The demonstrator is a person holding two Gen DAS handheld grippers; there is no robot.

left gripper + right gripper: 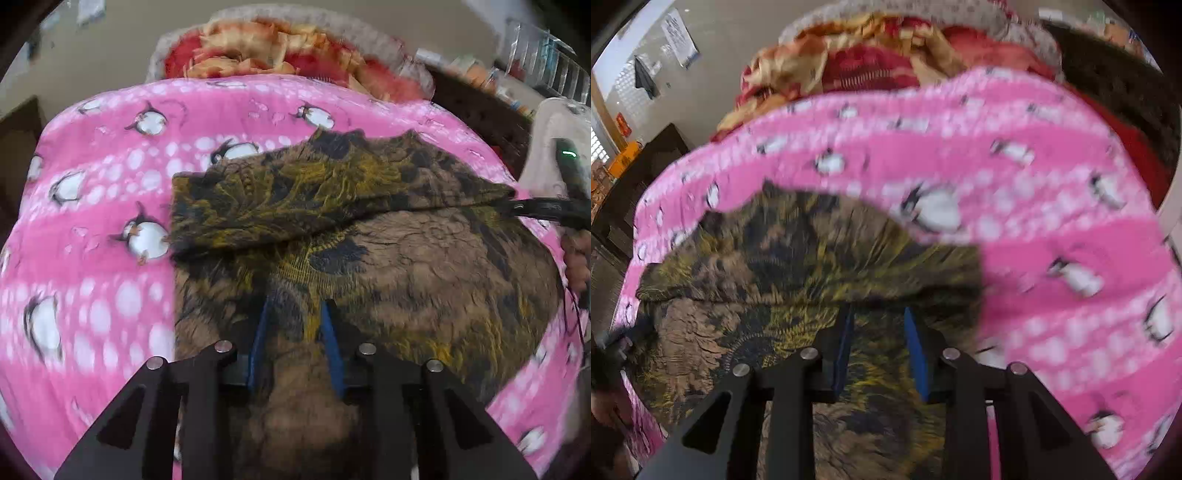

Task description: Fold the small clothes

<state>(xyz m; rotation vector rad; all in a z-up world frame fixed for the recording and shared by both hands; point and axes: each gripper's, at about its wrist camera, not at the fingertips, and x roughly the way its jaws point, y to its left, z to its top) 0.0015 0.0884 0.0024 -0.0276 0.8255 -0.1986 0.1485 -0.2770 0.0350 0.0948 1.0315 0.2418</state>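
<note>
A brown garment [424, 266] with a yellow and dark print lies on a pink penguin blanket [92, 258]. Its far part is folded over into a long flap [295, 192]. My left gripper [296, 301] hovers low over the garment's near middle, its blue pads [258, 343] apart, with cloth showing between them but not pinched. At the right, my right gripper [517, 206] points at the flap's right corner. In the right wrist view the right gripper [879, 310] is open just short of the fold edge, over the garment [794, 251].
A red and gold blanket [258, 48] is heaped behind the pink one. A person's hand [576, 258] holds the right gripper's handle. A white object [546, 129] and a cluttered shelf [546, 62] stand at the far right. Dark furniture [635, 177] stands to the left.
</note>
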